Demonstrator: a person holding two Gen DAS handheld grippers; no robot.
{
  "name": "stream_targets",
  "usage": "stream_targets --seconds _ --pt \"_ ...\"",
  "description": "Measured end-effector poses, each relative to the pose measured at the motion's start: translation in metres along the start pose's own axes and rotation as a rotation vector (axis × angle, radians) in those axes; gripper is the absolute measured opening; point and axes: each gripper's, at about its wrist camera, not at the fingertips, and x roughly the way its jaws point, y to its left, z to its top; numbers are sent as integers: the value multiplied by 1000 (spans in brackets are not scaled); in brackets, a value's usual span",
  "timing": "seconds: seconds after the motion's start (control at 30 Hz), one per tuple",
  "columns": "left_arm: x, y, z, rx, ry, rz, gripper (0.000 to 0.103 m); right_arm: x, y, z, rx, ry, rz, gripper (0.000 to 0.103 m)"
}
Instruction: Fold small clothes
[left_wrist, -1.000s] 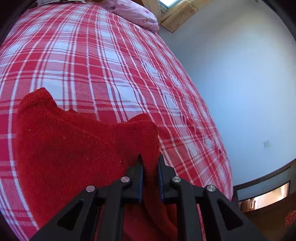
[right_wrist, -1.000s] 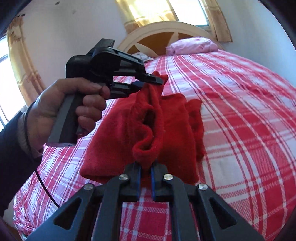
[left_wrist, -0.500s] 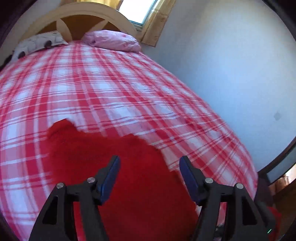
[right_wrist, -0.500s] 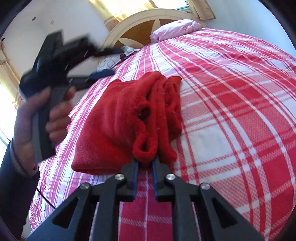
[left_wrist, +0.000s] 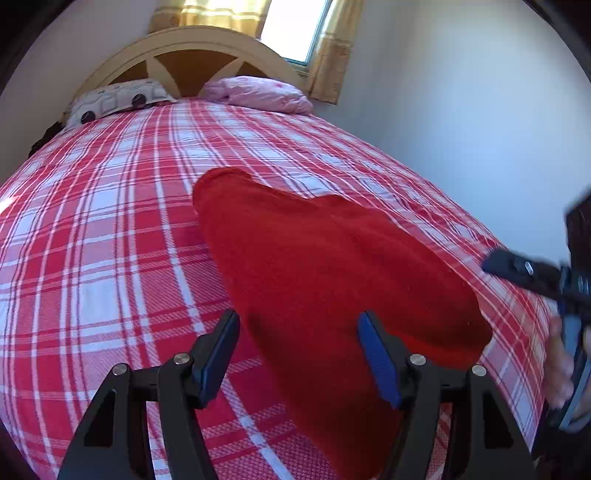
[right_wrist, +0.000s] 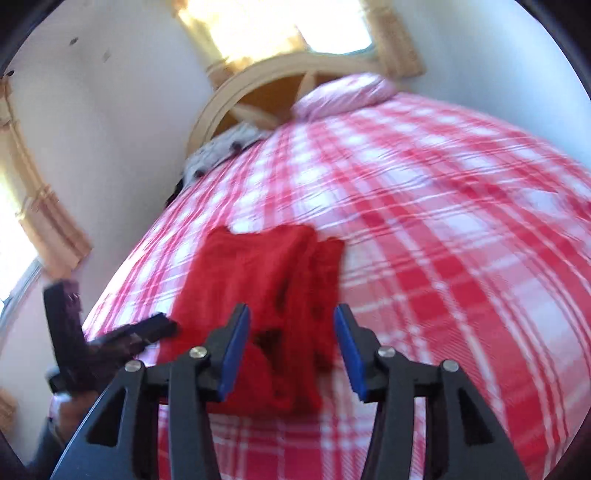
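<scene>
Left tool (left_wrist: 299, 354) spread, nothing pinched. Right tool (right_wrist: 291, 350) opening, pads clear of the cloth. Red knitted garment (left_wrist: 314, 266) lies folded on the red-and-white plaid bedspread (left_wrist: 110, 236), beneath both tools; pink pillow (left_wrist: 258, 94) by headboard.

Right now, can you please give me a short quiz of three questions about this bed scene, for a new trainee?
1. True or false: the left gripper grips the red garment.
2. Which pillow lies nearer the wall: A pink, B patterned?
3. The red garment lies on a ____ bedsheet.

Key: 1 false, its jaws stand apart, pressing nothing; the right gripper is opening too. 2 A. 3 checked.
</scene>
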Motion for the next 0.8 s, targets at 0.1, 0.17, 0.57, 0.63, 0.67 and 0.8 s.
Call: stream_targets --seconds 0.1,0.17,0.57,0.63,0.67,0.8 --pt "0 -1 -6 20 -4 -7 68 26 4 14 -6 55 15 52" --pt "1 -3 -9 30 1 -17 72 46 5 21 -1 98 42 51" --pt "-5 -7 -17 50 -20 -87 74 65 -15 15 55 182 -63 10" --pt "-1 -11 -19 69 -1 -72 75 73 -23 9 71 216 -56 10" --pt "1 -11 -20 69 9 -70 76 75 -23 9 66 214 -53 11" --pt "7 -5 -22 38 40 -88 79 68 -16 15 43 209 -55 18"
